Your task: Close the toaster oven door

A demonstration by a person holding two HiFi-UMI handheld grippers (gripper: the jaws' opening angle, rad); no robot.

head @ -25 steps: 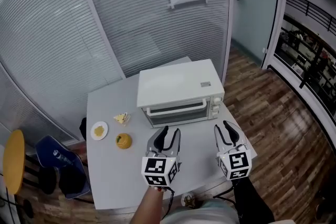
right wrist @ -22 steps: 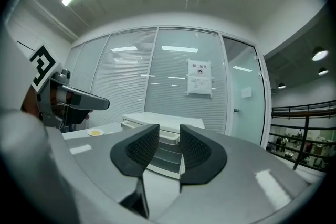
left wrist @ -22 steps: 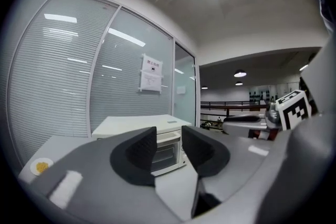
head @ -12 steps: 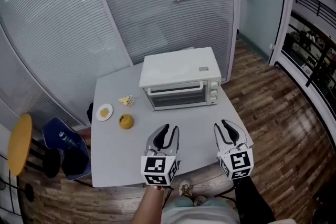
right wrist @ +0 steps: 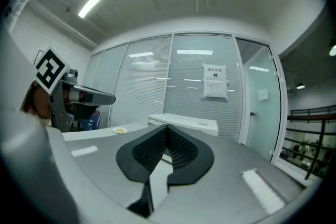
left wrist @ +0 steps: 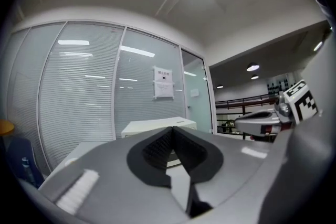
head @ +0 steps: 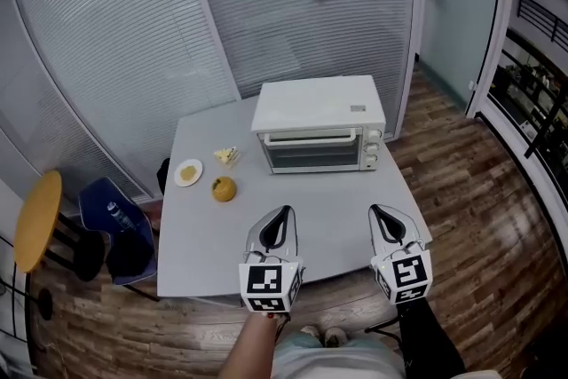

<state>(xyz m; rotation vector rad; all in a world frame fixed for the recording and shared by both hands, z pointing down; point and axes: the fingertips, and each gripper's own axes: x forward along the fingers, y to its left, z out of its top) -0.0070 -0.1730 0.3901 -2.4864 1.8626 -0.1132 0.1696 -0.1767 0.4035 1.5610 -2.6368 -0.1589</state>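
Door (head: 311, 154) of toaster oven (head: 319, 105), upper centre, looks shut; left gripper (head: 282, 213) and right gripper (head: 380, 213) just closed empty, so only confirm it's flush.

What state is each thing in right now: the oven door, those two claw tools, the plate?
toaster oven door: closed.
left gripper: jaws just closed, shut, nothing between them.
right gripper: jaws just closed, shut, nothing between them.
plate: holds yellow food.

Bare tabletop (head: 333, 209) before toaster oven (head: 319, 105); orange (head: 224, 188) leftward
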